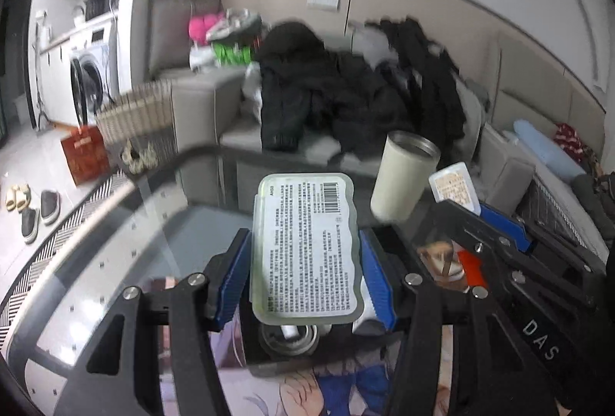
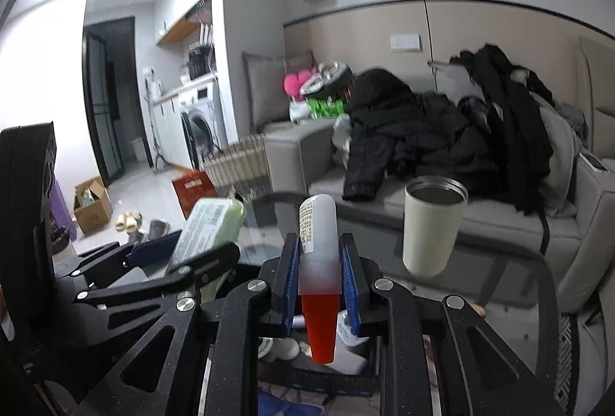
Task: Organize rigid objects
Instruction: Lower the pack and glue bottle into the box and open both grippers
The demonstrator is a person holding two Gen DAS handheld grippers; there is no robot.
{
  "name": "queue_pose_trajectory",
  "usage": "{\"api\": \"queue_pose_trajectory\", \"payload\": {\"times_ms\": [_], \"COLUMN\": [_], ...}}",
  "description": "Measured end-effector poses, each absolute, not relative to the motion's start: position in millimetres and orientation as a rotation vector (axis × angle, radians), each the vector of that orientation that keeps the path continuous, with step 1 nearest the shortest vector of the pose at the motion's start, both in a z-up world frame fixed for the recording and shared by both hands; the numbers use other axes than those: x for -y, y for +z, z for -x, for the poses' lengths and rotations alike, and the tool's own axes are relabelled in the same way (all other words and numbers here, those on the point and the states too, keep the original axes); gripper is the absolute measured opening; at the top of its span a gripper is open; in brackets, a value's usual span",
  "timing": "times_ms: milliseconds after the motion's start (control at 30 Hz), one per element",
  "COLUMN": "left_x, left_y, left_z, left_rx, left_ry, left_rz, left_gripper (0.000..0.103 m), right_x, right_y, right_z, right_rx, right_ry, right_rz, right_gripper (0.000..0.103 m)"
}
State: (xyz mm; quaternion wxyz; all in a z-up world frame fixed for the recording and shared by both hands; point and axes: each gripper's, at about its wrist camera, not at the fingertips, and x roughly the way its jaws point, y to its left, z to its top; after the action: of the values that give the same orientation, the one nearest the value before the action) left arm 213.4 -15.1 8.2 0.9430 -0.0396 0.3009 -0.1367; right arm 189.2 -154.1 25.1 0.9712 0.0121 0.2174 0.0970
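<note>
We are holding a green case (image 1: pixel 307 247) in the left tongs (image 1: pixel 305 274) and a red-capped tube (image 2: pixel 318 274) in the right tongs (image 2: pixel 318 281); neither is stowed, and the cup (image 2: pixel 432 224) is waiting on the desk (image 1: pixel 115 247).

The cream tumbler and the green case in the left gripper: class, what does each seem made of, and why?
Cream tumbler: likely steel with a matte cream coating; its rim and inside are bare grey metal. Green case, clamped in the left gripper: probably plastic, pale, slightly translucent, with a moulded rim and a paper label.

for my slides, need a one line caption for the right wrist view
Right gripper clamps a red-capped tube beside a cream tumbler.
</note>
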Motion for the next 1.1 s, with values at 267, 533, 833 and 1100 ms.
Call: {"api": "queue_pose_trajectory", "payload": {"times_ms": [267, 533, 833, 1100], "left_x": [27.1, 33.4, 34.6, 33.0], "left_y": [-17.5, -35.3, -43.5, -42.4], "left_z": [-231.6, -236.3, -225.8, -221.8], "left_rx": [-0.785, -0.852, -0.894, -0.889], "left_ry": [-0.257, -0.249, -0.262, -0.265], "left_rz": [0.050, 0.013, -0.058, -0.071], "left_gripper": [0.055, 0.055, 0.055, 0.055], "right_x": [169.6, 171.0, 165.0, 163.8], "right_y": [-15.9, -45.3, -55.8, -57.6], "right_z": [-224.2, -237.7, -231.9, -226.7], "right_rx": [-0.699, -0.821, -0.893, -0.907], "right_ry": [0.203, 0.221, 0.230, 0.229], "right_rz": [-0.142, -0.162, -0.135, -0.120], "right_gripper": [0.020, 0.020, 0.020, 0.021]}}
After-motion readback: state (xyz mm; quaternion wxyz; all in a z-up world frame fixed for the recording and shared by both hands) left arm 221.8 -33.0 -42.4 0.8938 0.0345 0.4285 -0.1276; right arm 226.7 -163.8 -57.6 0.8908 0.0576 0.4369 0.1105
